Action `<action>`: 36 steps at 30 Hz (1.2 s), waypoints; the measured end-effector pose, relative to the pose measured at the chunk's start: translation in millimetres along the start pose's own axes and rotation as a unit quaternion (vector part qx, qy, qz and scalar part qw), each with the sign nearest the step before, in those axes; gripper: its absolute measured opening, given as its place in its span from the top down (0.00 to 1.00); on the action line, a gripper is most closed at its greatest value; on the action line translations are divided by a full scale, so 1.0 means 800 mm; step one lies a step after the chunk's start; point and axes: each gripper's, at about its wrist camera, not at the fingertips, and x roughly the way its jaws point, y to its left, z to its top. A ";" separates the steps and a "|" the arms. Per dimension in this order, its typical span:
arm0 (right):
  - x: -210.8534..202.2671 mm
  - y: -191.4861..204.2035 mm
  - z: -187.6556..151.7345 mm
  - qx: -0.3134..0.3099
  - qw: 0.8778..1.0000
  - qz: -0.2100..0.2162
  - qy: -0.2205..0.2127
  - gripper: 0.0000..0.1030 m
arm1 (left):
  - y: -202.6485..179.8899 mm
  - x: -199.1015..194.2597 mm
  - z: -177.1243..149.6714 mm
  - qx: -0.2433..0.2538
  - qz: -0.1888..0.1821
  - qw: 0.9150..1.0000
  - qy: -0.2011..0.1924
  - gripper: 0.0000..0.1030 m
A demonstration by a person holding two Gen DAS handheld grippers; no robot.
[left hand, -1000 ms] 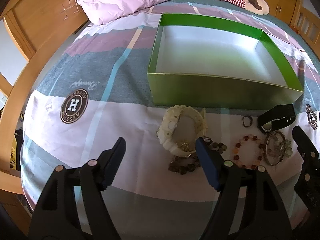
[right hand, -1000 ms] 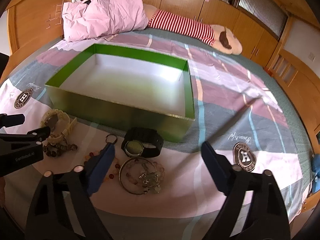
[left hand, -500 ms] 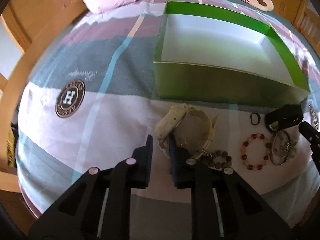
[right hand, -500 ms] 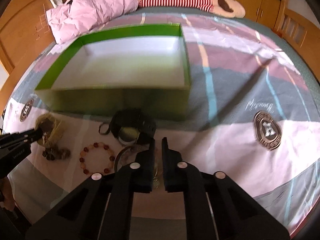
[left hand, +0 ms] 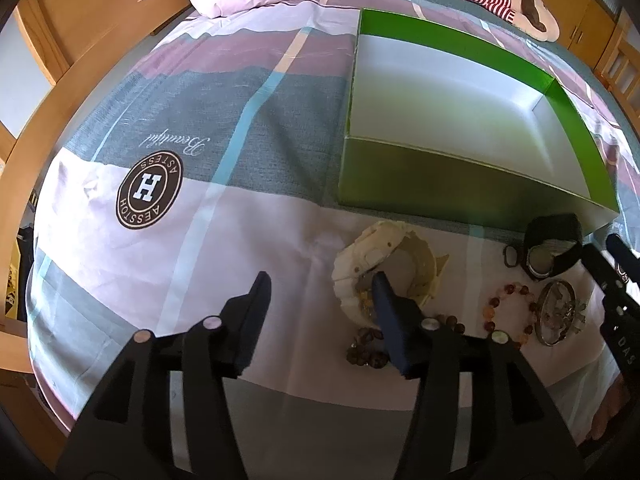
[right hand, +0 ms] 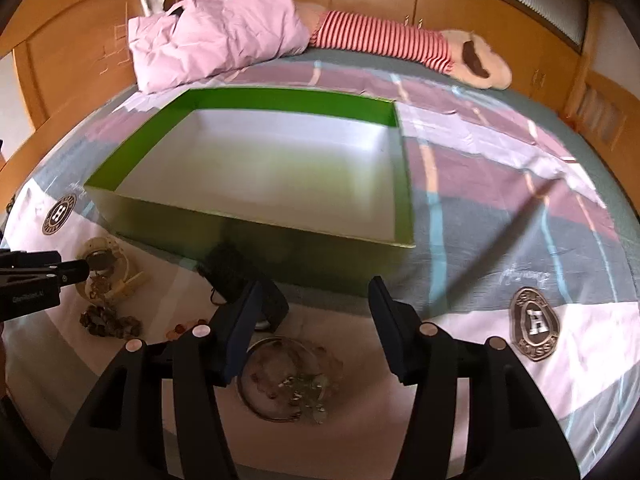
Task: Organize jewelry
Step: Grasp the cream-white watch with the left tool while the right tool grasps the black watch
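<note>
An open green box (left hand: 452, 176) with a white inside stands on the bed; it also shows in the right wrist view (right hand: 256, 168). In front of it lie a cream watch (left hand: 384, 256), a dark bead bracelet (left hand: 366, 354), an amber bead bracelet (left hand: 508, 312), a metal bangle with charms (left hand: 558, 312) and a black watch (left hand: 554, 246). My left gripper (left hand: 320, 284) is open, its right finger over the cream watch. My right gripper (right hand: 314, 292) is open above the bangle (right hand: 288, 388) and the black watch (right hand: 236, 276).
A pink pillow (right hand: 216, 48) and a striped plush toy (right hand: 384, 42) lie at the bed's head. Wooden bed frame (left hand: 52, 108) runs along the left. The patterned sheet (left hand: 152, 184) covers the bed.
Both grippers were open a second ago, shut half a second ago, and are open again. Both cameras shifted slightly over the jewelry.
</note>
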 end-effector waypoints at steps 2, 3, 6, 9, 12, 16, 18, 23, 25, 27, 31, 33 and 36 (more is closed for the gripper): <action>-0.003 -0.002 0.000 0.009 1.000 0.024 0.006 0.45 | 0.002 0.000 0.001 -0.003 -0.001 1.000 -0.002 0.48; -0.005 -0.001 0.000 0.004 1.000 0.029 0.002 0.45 | 0.003 0.000 0.002 -0.005 -0.001 1.000 -0.003 0.48; -0.006 0.008 0.001 -0.014 0.999 0.041 -0.006 0.45 | 0.004 0.008 0.004 -0.007 0.002 1.000 0.001 0.48; -0.002 0.014 0.003 -0.016 0.998 0.058 -0.006 0.43 | 0.004 0.018 0.005 -0.009 0.003 1.000 0.005 0.46; 0.010 0.018 0.007 -0.021 0.999 0.048 -0.005 0.43 | 0.002 0.021 0.007 -0.006 0.000 1.000 0.003 0.46; 0.028 0.010 0.005 0.007 0.999 0.052 0.015 0.51 | -0.002 0.038 0.005 -0.010 -0.020 0.999 0.028 0.47; 0.027 0.008 0.004 0.014 0.998 0.059 0.015 0.59 | -0.004 0.043 0.005 -0.004 -0.013 1.000 0.026 0.56; 0.015 0.014 0.002 0.001 0.998 0.059 0.008 0.67 | -0.009 0.037 0.006 0.002 -0.019 1.000 0.019 0.78; 0.010 0.015 0.001 -0.005 0.998 0.061 0.006 0.67 | -0.007 0.034 0.008 -0.004 -0.024 1.000 0.017 0.79; 0.001 0.017 0.002 -0.006 0.998 0.062 -0.001 0.67 | -0.004 0.027 0.009 -0.012 -0.028 0.999 0.010 0.83; -0.012 0.015 0.006 -0.010 0.998 0.064 -0.012 0.67 | -0.003 0.006 0.011 -0.006 -0.027 0.999 -0.019 0.83; -0.014 0.014 0.006 -0.007 0.998 0.066 -0.014 0.67 | -0.007 -0.002 0.012 0.000 -0.026 0.999 -0.032 0.83; -0.016 0.013 0.006 -0.003 0.997 0.071 -0.013 0.67 | -0.013 -0.014 0.011 0.007 -0.030 0.998 -0.048 0.83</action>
